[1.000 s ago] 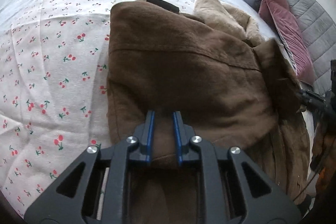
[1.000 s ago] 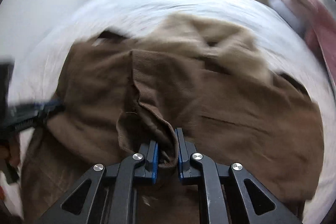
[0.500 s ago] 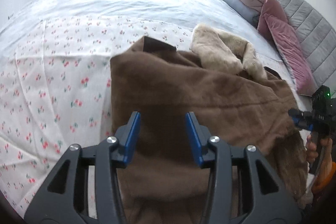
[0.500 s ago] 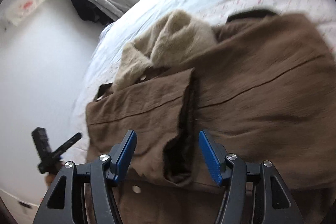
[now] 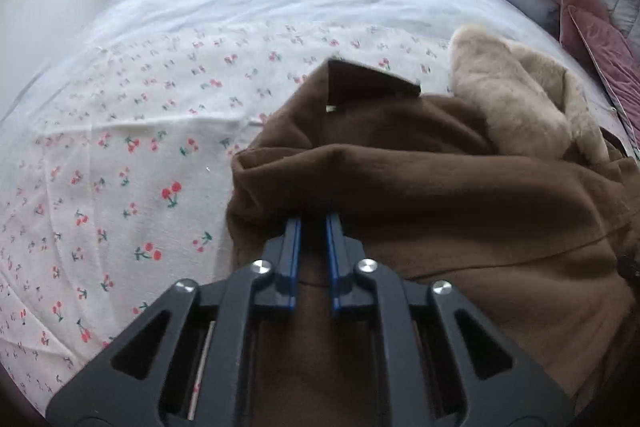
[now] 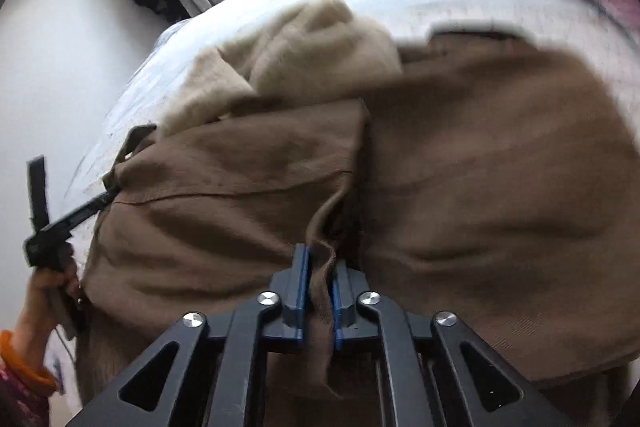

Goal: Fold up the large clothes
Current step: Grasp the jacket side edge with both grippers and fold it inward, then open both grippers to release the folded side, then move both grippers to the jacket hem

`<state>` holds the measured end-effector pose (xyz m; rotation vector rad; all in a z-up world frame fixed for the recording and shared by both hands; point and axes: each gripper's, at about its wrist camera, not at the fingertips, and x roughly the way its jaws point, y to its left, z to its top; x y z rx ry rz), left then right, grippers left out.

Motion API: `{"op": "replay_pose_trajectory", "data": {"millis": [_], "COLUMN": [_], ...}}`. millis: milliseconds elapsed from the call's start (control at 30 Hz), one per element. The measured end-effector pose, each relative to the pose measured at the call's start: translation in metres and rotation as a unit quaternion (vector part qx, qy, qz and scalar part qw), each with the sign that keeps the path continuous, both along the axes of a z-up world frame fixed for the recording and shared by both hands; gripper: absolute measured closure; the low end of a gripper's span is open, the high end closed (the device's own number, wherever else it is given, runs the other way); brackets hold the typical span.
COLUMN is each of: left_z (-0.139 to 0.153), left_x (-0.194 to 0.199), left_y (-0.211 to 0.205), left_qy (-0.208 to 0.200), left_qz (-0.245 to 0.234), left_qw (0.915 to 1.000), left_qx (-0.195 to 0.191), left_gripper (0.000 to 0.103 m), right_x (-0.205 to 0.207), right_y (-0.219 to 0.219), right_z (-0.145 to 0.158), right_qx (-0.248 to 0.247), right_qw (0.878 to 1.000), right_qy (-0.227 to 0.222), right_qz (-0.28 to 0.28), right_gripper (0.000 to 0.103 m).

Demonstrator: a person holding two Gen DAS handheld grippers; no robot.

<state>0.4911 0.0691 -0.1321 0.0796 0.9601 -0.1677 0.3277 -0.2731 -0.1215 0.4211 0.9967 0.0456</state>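
Bed (image 5: 280, 7): brown coat (image 5: 460, 195), heavy, soft, bulky. Your left hand-held gripper (image 5: 313, 223) and right hand-held gripper (image 6: 320, 259) have just closed, pinching hem folds; grip thick seams.

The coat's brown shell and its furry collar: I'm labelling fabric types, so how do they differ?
The brown shell is dark, smooth and creased; the furry collar is pale beige and fluffy. The shell covers most of the coat; the collar is a small bunched patch at its far end. Both lie on the bed.
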Motion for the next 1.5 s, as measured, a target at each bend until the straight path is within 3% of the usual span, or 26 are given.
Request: {"op": "replay_pose_trajectory", "data": {"millis": [100,233,300,400,500,567,633,700,800,867,967,1000,1167,1267,1500], "left_z": [0.017,0.037,0.038,0.029,0.009,-0.004,-0.006,-0.002,0.009,0.020,0.037,0.043,0.073,0.088,0.108], "left_x": [-0.013,-0.043,-0.056,-0.067,-0.071,-0.071,-0.071,-0.074,-0.090,-0.107,-0.138,-0.149,-0.206,-0.242,-0.313], "left_y": [-0.004,-0.018,-0.034,-0.056,-0.056,-0.041,-0.020,-0.014,-0.014,-0.009,-0.004,-0.003,0.010,0.016,0.039], "left_qy": [-0.020,-0.052,-0.060,-0.054,-0.052,-0.035,-0.030,-0.033,-0.035,-0.031,-0.005,0.000,0.026,0.037,0.050], "left_qz": [0.003,-0.039,-0.065,-0.096,-0.075,-0.063,-0.045,-0.036,-0.038,-0.038,-0.043,-0.046,-0.038,-0.035,-0.040], "left_qw": [0.9998,0.9967,0.9945,0.9929,0.9958,0.9973,0.9975,0.9982,0.9986,0.9986,0.9989,0.9989,0.9983,0.9984,0.9975], "left_qx": [0.008,-0.049,-0.056,-0.045,0.004,-0.011,-0.046,-0.036,-0.009,-0.021,-0.016,-0.013,-0.036,-0.024,-0.030], "left_gripper": [0.082,0.060,0.053,0.045,0.042,0.033,0.033,0.033,0.033,0.032,0.017,0.017,0.009,0.009,0.007], "right_x": [-0.006,-0.006,0.006,0.026,0.040,0.037,0.021,0.008,-0.012,-0.034,-0.072,-0.086,-0.143,-0.179,-0.260], "right_y": [-0.004,0.016,0.039,0.083,0.104,0.095,0.072,0.057,0.044,0.032,0.014,0.010,-0.002,-0.005,-0.003], "right_z": [0.016,0.055,0.060,0.050,0.021,0.001,-0.003,-0.001,0.015,0.032,0.061,0.072,0.109,0.123,0.132], "right_qx": [-0.016,-0.088,-0.112,-0.132,-0.161,-0.174,-0.168,-0.174,-0.227,-0.199,-0.165,-0.161,-0.146,-0.134,-0.142], "right_qw": [0.999,0.993,0.990,0.986,0.981,0.979,0.980,0.978,0.971,0.976,0.983,0.984,0.987,0.989,0.989], "right_qy": [-0.013,-0.073,-0.080,-0.077,-0.038,-0.031,-0.050,-0.052,-0.021,-0.027,-0.047,-0.055,-0.056,-0.052,-0.038], "right_qz": [-0.027,-0.027,0.004,0.062,0.098,0.102,0.091,0.099,0.079,0.081,0.065,0.060,0.039,0.034,0.028], "right_gripper": [0.075,0.068,0.054,0.050,0.049,0.048,0.048,0.048,0.045,0.044,0.029,0.025,0.020,0.019,0.017]}}
